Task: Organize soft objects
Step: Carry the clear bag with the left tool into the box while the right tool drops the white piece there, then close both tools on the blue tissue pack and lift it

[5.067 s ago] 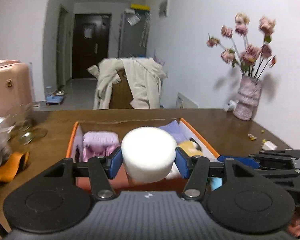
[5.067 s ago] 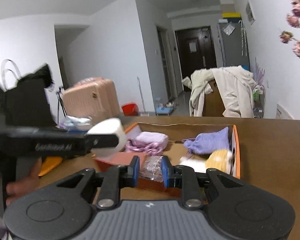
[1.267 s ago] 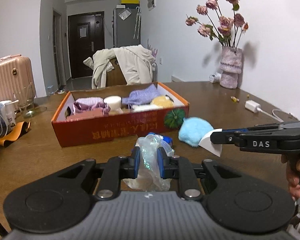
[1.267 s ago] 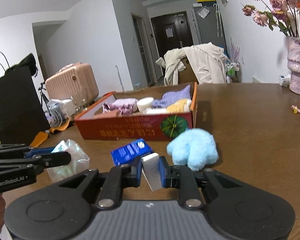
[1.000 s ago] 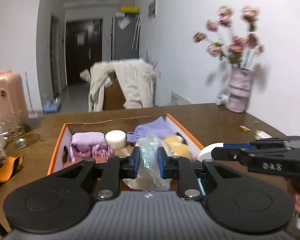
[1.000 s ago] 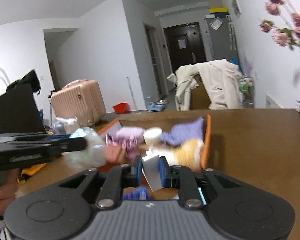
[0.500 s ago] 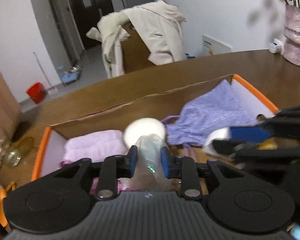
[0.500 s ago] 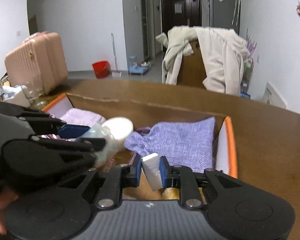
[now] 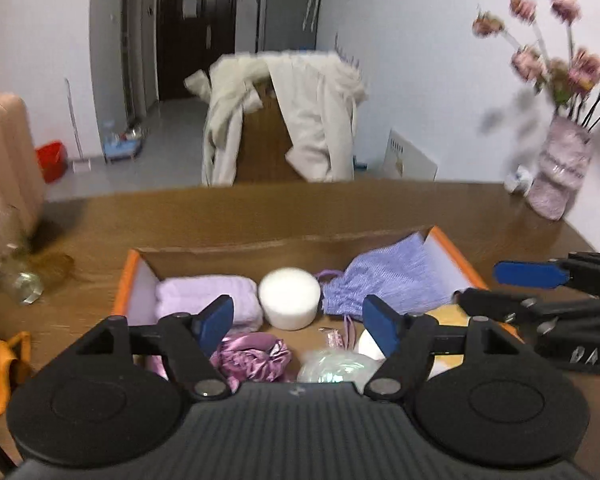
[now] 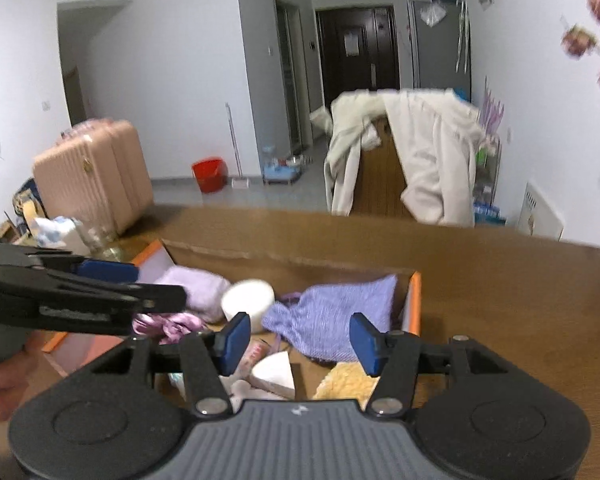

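Hovering over the orange cardboard box (image 9: 454, 248), the left gripper (image 9: 298, 322) was opening, its crinkled plastic bag (image 9: 334, 366) released into the box's near edge; the right gripper (image 10: 296, 338) was opening too, its white sponge wedge (image 10: 274, 372) dropped beside the purple knit pouch (image 10: 332, 316).

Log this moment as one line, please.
left gripper: opening, empty | right gripper: opening, empty | clear bag, white wedge: in box

The flowers (image 9: 556, 60) are motion-blurred; the clear plastic bag (image 9: 336, 366) and yellow plush (image 10: 350, 380) lie partly hidden behind the gripper bodies.
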Motion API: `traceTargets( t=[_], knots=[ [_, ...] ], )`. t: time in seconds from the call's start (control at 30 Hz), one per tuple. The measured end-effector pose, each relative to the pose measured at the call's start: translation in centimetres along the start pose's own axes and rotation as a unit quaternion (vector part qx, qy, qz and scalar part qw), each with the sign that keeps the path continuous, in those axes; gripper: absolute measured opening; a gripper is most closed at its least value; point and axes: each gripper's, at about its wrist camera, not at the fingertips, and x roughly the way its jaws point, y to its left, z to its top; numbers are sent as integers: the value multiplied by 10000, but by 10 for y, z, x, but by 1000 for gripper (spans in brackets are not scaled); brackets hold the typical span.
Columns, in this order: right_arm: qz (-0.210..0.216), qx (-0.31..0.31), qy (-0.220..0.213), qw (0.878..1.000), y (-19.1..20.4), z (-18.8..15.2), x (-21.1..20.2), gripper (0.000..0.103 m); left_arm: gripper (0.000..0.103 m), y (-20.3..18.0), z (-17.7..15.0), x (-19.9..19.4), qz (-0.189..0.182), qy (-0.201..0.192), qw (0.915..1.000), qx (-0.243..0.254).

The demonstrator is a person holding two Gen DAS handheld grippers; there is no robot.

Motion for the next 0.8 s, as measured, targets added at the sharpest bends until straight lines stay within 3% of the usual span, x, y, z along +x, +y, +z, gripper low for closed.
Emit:
traceTargets(
  t=[0.27, 0.33, 0.47, 0.67, 0.8],
  knots=[
    [-41, -188, -666, 9976, 9, -14, -122, 67, 79, -13, -18, -110, 112, -780, 9966, 252],
    [-102, -154, -821, 9965, 11, -28, -148, 73, 81, -19, -34, -133, 283, -1026, 9939, 279],
    [-166, -69, -1087, 9939, 18, -74, -187, 73, 81, -41, -84, -170, 515, -1405, 9879, 404],
    [-135, 191, -1205, 9924, 35, -154, -217, 77, 84, -69, -171, -208, 377, -1475, 9881, 228],
    [-47, 282, -944, 9951, 45, -195, -219, 77, 84, -74, -215, -213, 241, -1054, 9941, -13]
  ],
)
